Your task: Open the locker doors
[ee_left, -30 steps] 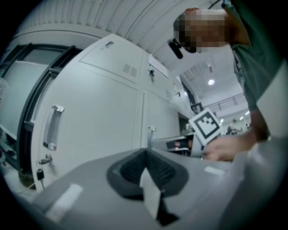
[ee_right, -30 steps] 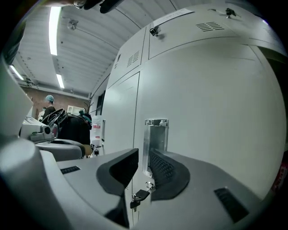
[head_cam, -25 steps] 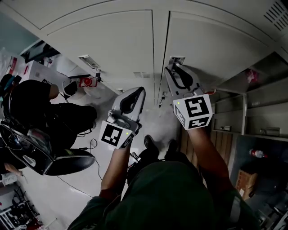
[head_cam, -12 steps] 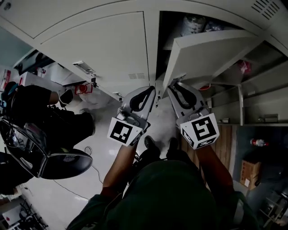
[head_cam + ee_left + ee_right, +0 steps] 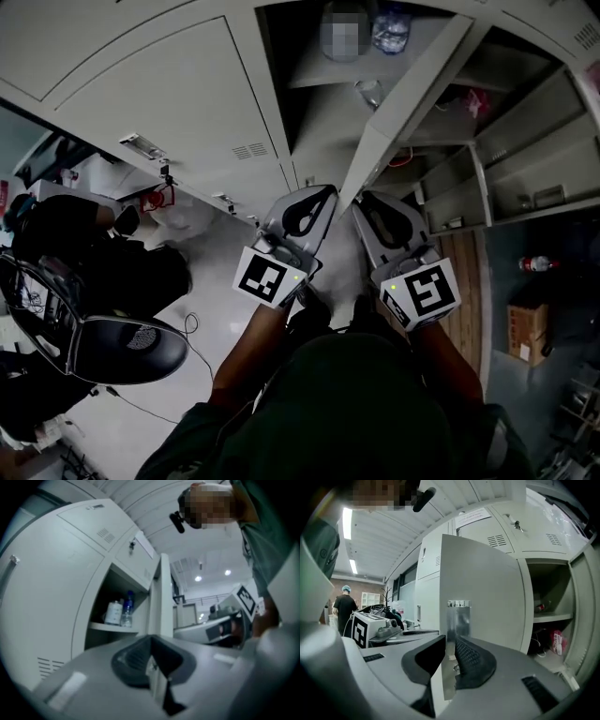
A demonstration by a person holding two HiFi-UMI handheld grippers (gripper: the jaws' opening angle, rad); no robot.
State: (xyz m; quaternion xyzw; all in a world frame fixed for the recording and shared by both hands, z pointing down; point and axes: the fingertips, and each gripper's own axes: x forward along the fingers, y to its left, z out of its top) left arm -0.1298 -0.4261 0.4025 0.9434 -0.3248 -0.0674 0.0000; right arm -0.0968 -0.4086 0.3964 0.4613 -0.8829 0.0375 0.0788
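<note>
a pale grey sheet-metal locker door [image 5: 487,592] is seen swung well out from its compartment, with its free edge turned toward the two grippers. the panel is plain and flat, and a shiny upright handle plate [image 5: 458,620] is fixed at that free edge. the right hand-held gripper [image 5: 450,656] is closed narrowly on this plate. its jaws have just been drawn closer together, and the plate is held between the dark ribbed pads. the left hand-held gripper [image 5: 153,648] is held just beside the right one, near the same door edge. its jaws are kept a little apart, and the door's thin edge is seen in the gap between them, though contact with the pads cannot be made out. behind the opened door a shelf [image 5: 112,626] is exposed, and a white container [image 5: 114,612] and a clear water bottle [image 5: 126,611] are stood on it side by side. to the left, the neighbouring door [image 5: 159,103] is shut flat, and a small group of vent slots [image 5: 248,150] is cut into it. to the right, other compartments [image 5: 506,159] are seen standing open.
</note>
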